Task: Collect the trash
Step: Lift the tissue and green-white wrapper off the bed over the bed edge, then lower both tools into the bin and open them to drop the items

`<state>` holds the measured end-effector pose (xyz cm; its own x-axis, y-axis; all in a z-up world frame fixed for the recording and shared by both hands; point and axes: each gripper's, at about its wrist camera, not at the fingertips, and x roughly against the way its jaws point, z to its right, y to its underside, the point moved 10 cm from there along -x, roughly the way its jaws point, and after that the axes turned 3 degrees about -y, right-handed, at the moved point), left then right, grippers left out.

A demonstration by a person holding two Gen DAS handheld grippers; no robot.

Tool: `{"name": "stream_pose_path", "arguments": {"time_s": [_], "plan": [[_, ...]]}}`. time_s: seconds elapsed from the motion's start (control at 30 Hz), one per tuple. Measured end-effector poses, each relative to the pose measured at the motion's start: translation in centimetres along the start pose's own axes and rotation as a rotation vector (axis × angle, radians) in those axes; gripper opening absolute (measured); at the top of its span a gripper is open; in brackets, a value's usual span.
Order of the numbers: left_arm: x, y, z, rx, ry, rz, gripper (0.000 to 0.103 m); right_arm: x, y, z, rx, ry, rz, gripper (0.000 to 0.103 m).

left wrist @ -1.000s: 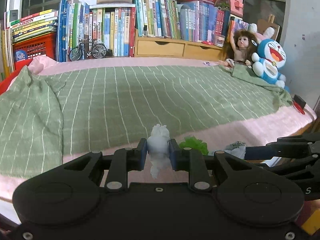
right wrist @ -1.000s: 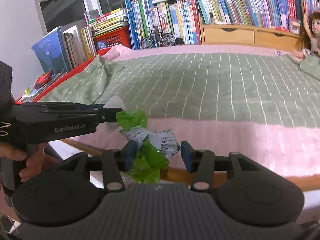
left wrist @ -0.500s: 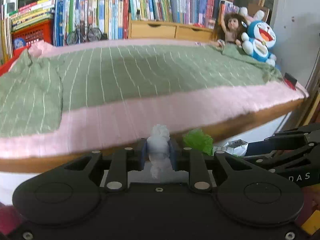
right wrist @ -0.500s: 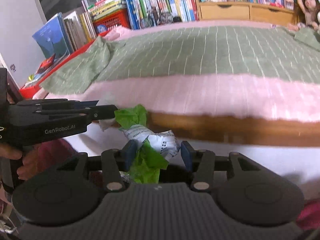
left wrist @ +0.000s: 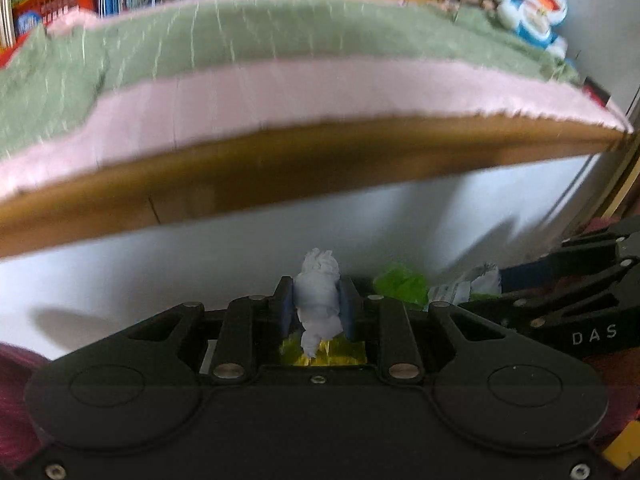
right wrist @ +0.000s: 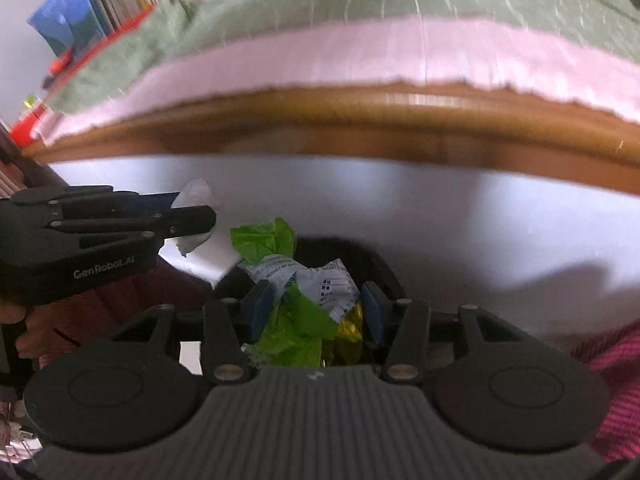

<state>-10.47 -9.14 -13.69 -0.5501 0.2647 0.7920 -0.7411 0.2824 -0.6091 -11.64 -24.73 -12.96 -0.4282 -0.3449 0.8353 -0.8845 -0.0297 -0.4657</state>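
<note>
Left wrist view: the left gripper [left wrist: 318, 310] is tilted downward, its blue pads nearly together and pinching a crumpled white tissue wad [left wrist: 319, 300] that sticks out above and below them. Straight ahead stands the wooden bed rail [left wrist: 280, 168], with white panel [left wrist: 240, 240] under it and the pink sheet [left wrist: 300, 96] and green striped blanket [left wrist: 200, 40] above. Below the pads, a patch of yellow crinkled wrapper [left wrist: 324, 356] shows. Right of the tissue, below the rail, the right gripper [left wrist: 492, 282] enters side-on, carrying a crumpled green and white printed plastic wrapper [left wrist: 404, 286]. Picture is motion-blurred.

Right wrist view: the right gripper [right wrist: 316, 310], also pitched down below the bed rail [right wrist: 360, 120], has its pads about half apart and pressed on the green and white wrapper [right wrist: 304, 300], which bulges out in front. Under the wrapper lies a black bin rim [right wrist: 384, 264] with yellow wrapper [right wrist: 348, 336] inside. Left of this, below the rail, the left gripper [right wrist: 196, 218] reaches in level across the frame, tissue wad [right wrist: 194, 196] at its tips; a hand [right wrist: 36, 328] grips its handle.
</note>
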Motion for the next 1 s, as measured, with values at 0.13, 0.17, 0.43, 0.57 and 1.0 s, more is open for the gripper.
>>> {"name": "stream_pose_path", "arguments": {"time_s": [0.13, 0.17, 0.43, 0.57, 1.0], "plan": [[-2.5, 1.8, -0.2, 0.009, -0.014, -0.068, 0.023, -1.7, 0.4, 0.4, -0.017, 0.02, -0.036, 0.054], [-3.0, 2.1, -0.3, 0.013, -0.019, -0.082, 0.023, -2.2, 0.4, 0.5, -0.02, 0.027, -0.042, 0.054], [-6.5, 4.3, -0.7, 0.039, -0.036, -0.176, 0.023, -4.7, 1.1, 0.4, -0.048, 0.035, -0.087, 0.054], [-7.3, 4.5, -1.0, 0.044, -0.033, -0.192, 0.023, -4.9, 1.5, 0.8, -0.048, 0.033, -0.098, 0.054], [-7.9, 5.3, -0.5, 0.033, -0.041, -0.235, 0.057, -5.4, 1.2, 0.8, -0.067, 0.043, -0.109, 0.061]]}}
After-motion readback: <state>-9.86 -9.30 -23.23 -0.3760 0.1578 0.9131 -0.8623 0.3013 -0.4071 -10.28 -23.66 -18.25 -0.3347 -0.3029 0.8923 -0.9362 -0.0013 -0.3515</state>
